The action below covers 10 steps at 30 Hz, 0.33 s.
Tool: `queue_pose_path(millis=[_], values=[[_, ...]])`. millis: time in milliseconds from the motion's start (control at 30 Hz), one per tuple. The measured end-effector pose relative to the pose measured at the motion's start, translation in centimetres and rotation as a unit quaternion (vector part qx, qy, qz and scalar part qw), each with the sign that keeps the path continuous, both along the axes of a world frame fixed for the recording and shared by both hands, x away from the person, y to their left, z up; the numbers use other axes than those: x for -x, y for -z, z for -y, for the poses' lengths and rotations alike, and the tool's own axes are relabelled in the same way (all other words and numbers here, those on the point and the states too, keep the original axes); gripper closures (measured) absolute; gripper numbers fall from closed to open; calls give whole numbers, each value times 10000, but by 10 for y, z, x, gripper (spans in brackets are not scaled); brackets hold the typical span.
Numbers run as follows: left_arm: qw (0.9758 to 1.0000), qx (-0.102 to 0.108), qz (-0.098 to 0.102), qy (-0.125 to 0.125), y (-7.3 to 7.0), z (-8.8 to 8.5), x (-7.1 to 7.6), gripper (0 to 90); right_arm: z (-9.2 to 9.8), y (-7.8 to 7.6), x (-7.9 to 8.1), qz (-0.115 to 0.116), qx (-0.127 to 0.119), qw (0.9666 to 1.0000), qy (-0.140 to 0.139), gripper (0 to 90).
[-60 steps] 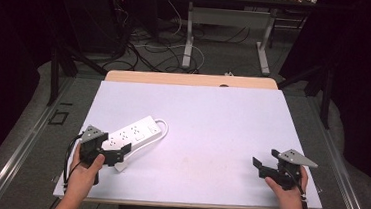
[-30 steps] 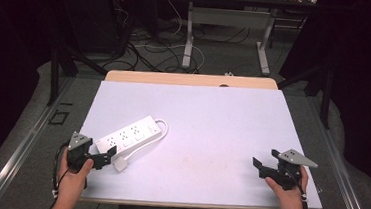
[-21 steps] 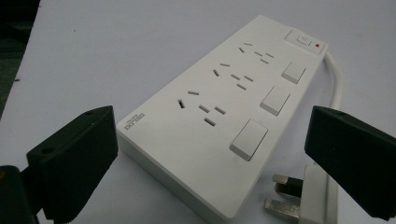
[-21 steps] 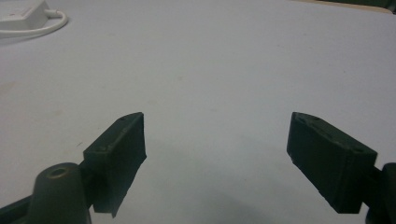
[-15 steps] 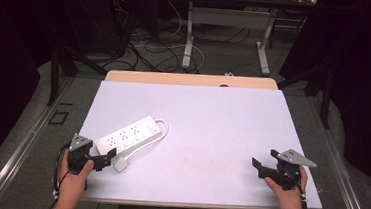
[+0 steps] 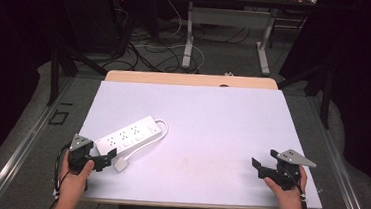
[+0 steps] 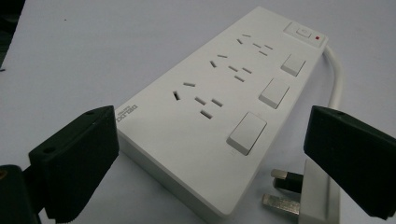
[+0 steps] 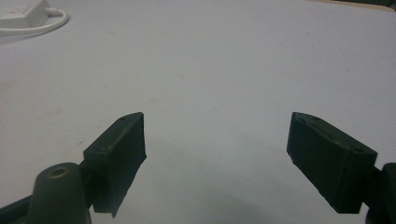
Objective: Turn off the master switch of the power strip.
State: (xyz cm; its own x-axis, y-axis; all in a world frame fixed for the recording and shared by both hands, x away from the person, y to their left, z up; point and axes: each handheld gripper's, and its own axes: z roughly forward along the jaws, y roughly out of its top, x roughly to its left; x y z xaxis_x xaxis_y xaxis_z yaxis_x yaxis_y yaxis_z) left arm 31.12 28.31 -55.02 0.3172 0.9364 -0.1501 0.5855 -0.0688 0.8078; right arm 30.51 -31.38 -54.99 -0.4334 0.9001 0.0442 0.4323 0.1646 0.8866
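The power strip (image 7: 219,102) is judged rigid, light and smooth; its near end should be gripped across. Both tools are held apart.

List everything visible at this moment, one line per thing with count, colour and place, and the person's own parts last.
Power strip: 1, white, three sockets with switches, lying at the table's near left.
Plug: 1, white, on the strip's cord, pins exposed, lying by the strip's near end.
Table: 1, white top with a wooden far edge, centre of the high view.
Cables: several, dark and white, on the floor beyond the table.
Left gripper: 1, black, open, near left edge, jaws facing the strip's near end.
Right gripper: 1, black, open, near right edge over bare table.
Hands: 2, each holding a gripper.
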Motion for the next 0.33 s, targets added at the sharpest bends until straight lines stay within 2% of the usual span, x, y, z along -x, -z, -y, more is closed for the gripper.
queue_pose_path(millis=[333], values=[[10000,3,-4,-24,0,-2,-1,37,0,1,-1,-28,-51,10000,-14,189]])
